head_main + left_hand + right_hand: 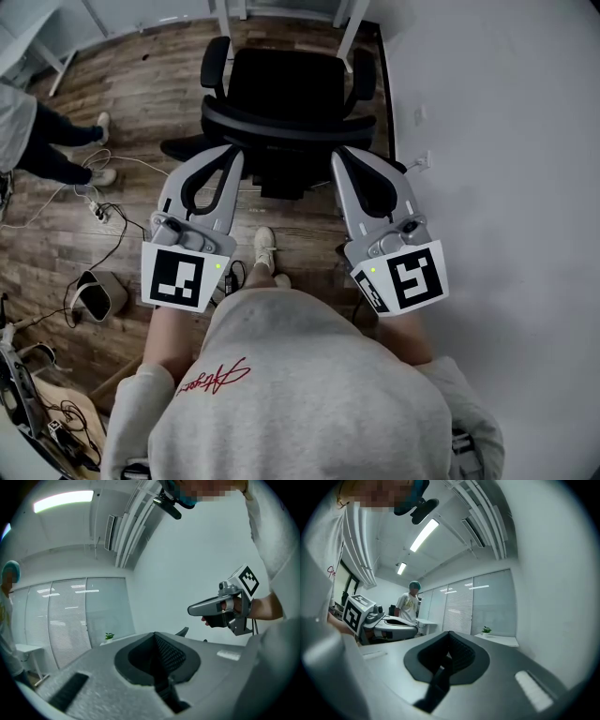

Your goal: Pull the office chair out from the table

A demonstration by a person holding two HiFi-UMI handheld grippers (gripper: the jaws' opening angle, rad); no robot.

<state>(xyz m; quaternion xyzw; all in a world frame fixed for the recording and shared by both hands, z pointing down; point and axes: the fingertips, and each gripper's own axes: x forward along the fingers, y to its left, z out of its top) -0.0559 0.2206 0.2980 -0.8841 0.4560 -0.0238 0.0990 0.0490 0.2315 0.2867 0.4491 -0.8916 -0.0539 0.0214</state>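
The wood floor (56, 187) runs up to a white wall (506, 141) on the right, and white table legs (351, 28) show at the far edge; no tabletop can be made out. The black chair (281, 80) stands just this side of those legs, its seat seemingly clear of them, its backrest (281, 124) turned toward the person. The left gripper (229, 155) and right gripper (342, 157) are held level just short of the backrest rim, one toward each end. Each has its jaws fully together on nothing, and each gripper view shows only the room beyond. That fits a chair about to be gripped as well as one just let go, and how far it should stand from the table cannot be judged. Any haul on this chair would likely go best with both jaws clamped evenly on the rim and drawn straight back, so the base doesn't swing toward the wall. The person's shoe (264, 248) and the floor cables (103, 211) lie close behind.
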